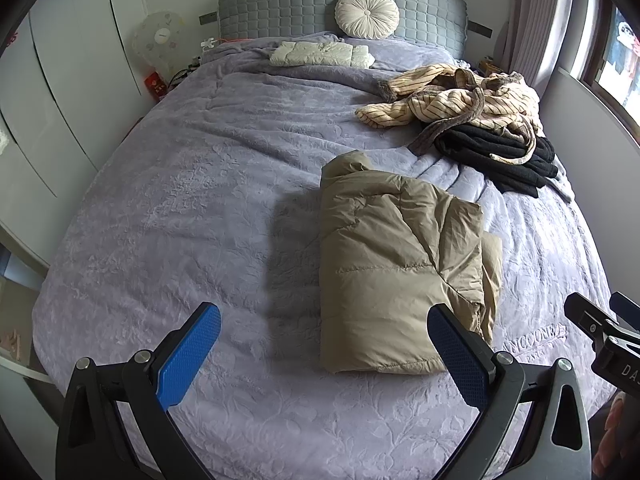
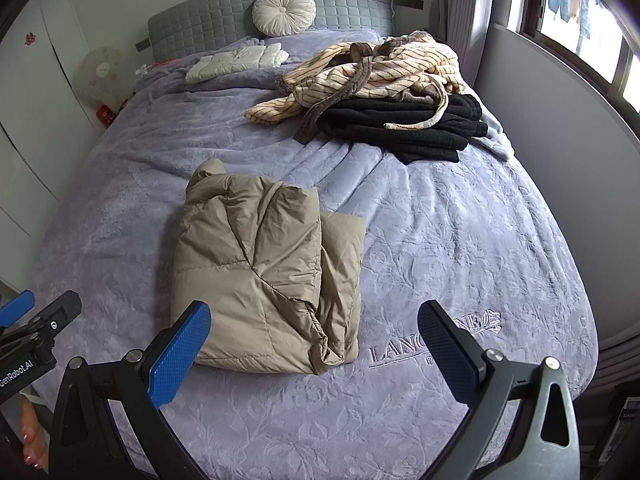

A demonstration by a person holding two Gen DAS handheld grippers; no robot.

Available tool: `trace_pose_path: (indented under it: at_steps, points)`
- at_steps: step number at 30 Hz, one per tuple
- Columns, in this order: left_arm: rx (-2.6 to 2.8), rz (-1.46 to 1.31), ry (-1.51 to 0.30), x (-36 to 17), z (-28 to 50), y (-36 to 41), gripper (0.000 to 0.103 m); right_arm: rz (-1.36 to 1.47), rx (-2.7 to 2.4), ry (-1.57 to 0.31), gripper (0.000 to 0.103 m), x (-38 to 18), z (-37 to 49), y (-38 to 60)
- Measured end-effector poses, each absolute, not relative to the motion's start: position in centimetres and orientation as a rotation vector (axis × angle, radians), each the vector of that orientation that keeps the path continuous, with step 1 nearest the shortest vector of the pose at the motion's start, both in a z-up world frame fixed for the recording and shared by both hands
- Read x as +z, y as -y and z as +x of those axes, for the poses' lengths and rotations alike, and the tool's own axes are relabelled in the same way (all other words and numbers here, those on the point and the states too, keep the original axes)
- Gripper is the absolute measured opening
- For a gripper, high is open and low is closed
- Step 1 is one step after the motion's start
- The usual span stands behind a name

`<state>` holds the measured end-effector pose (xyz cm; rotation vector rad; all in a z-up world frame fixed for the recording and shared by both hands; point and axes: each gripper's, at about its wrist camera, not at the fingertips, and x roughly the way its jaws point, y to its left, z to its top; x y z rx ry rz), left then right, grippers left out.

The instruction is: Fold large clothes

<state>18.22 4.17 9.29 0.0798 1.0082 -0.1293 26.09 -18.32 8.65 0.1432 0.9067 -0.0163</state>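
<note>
Folded jacket (image 2: 264, 272) on purple bedspread (image 2: 460, 240).

The room is a bedroom. A large bed (image 1: 200, 208) fills most of both views and is covered by a lavender embossed bedspread (image 2: 460, 240) with a leaf pattern and embroidered lettering near its foot. A grey quilted headboard (image 1: 280, 8) stands against the pale rear wall. A round pleated cushion (image 1: 367, 13) leans on the headboard. White wardrobe doors (image 1: 64, 64) with red paper decorations line the left side. A round pale fan (image 1: 159, 36) stands in the left rear corner, beside the bed. On the right, a window (image 2: 592, 28) admits daylight; a curtain (image 2: 460, 8) hangs next to it above a grey wall panel (image 2: 560, 128).
</note>
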Motion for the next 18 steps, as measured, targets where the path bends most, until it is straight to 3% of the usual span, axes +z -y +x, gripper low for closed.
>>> trace_pose_path:
  at_steps: [18]
  points:
    - [-0.164, 0.072, -1.003, 9.52, 17.85, -3.82, 0.103, 0.137, 0.003, -0.92, 0.103, 8.68, 26.91, 18.74]
